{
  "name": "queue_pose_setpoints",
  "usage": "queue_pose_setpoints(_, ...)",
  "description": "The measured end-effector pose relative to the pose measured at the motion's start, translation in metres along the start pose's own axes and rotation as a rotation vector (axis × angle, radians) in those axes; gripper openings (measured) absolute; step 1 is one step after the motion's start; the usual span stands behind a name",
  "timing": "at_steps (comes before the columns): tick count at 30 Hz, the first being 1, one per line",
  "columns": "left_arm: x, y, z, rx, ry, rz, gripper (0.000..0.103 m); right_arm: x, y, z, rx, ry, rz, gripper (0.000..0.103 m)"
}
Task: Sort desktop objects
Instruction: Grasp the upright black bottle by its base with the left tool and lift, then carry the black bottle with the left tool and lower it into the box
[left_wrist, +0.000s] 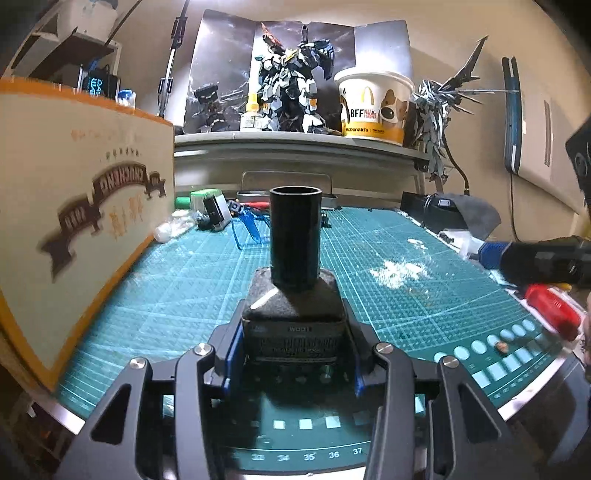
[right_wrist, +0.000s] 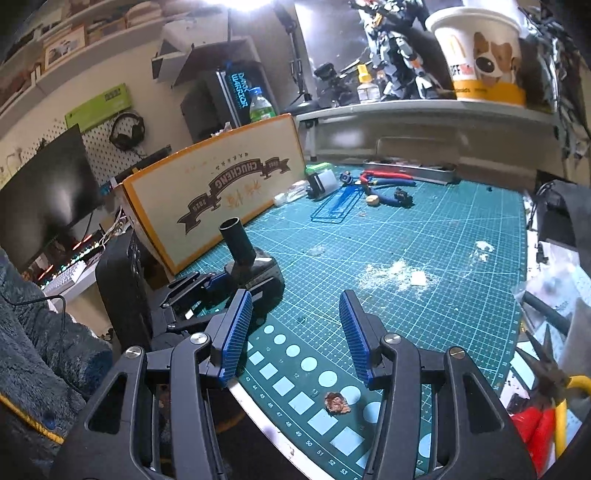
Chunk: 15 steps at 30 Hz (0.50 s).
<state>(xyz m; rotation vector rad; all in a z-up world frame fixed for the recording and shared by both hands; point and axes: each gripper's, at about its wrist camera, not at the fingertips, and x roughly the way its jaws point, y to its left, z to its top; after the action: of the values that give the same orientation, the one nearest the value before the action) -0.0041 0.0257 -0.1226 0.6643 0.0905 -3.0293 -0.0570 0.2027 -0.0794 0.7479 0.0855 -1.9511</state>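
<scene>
At centre frame, the left gripper (left_wrist: 293, 354) jaws clench a black block-shaped base with an upright tube (left_wrist: 295, 240), perhaps a stand, on the green cutting mat (left_wrist: 388, 258). The right gripper (right_wrist: 295, 336) jaws stand released, nothing between them.

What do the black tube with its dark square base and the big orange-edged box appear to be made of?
The black tube looks like smooth, slightly glossy plastic, perhaps metal: its wall reflects light. Its dark square base, held in the left claw, has a grainy top like foam or rough rubber. The orange-edged box looks like matte printed cardboard, with flat panels and folded corners.
</scene>
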Motion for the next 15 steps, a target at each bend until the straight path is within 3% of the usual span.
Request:
queue_pose_setpoints(7,-0.051,0.033,0.066,-0.006,0.054,-0.054,0.044,-0.005,0.003,0.01,-0.027,-0.008,-0.006,0.047)
queue_pose_setpoints(10,-0.078,0.066,0.11,-0.028,0.127,-0.089,0.044,-0.006,0.008,0.018,-0.056,-0.012,-0.003,0.047)
queue_pose_setpoints(15,-0.102,0.14,0.193,-0.057,0.219,-0.08,0.044,-0.006,0.026,0.036,-0.116,-0.047,0.03,0.047)
